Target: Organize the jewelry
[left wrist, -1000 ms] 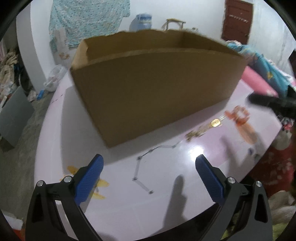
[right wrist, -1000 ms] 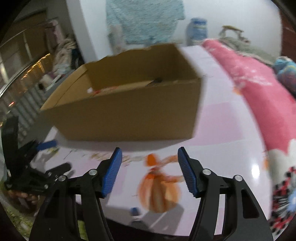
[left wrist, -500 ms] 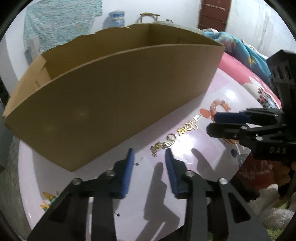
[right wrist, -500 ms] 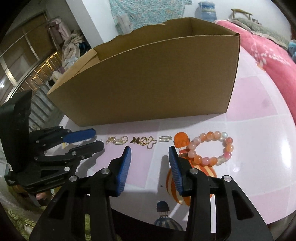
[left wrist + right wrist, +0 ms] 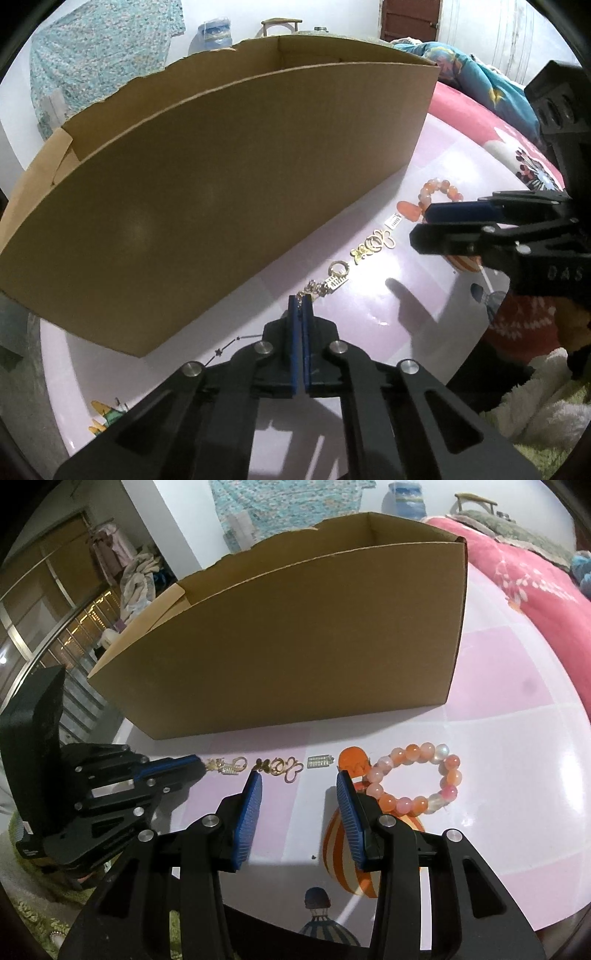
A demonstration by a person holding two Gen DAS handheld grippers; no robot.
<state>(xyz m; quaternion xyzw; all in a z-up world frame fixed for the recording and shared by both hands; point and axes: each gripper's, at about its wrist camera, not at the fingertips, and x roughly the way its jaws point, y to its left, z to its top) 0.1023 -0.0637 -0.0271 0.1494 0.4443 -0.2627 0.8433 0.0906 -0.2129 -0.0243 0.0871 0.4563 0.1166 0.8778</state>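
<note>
A row of jewelry lies on the pink table [image 5: 498,738] in front of a big cardboard box [image 5: 295,646]. From the left it holds a gold charm chain [image 5: 225,767], a gold butterfly pendant [image 5: 280,767], a small silver charm [image 5: 320,762] and an orange bead bracelet [image 5: 417,775]. My left gripper [image 5: 301,300] is shut, its tips pinching the near end of the gold charm chain [image 5: 327,284]. My right gripper [image 5: 299,777] stands open just short of the pendant and silver charm, with nothing between its pads. The bracelet [image 5: 439,190] is partly hidden behind the right gripper [image 5: 421,225].
The cardboard box [image 5: 221,184] fills the back of the table, close behind the jewelry. A hot-air-balloon print [image 5: 347,849] marks the table's near edge. A pink blanket [image 5: 535,583] lies beyond the table on the right, and fluffy fabric [image 5: 535,406] below it.
My left gripper went from wide open to shut and slid right along the table to the gold charm chain. The right jaws narrowed somewhat and settled near the pendant and bracelet.
</note>
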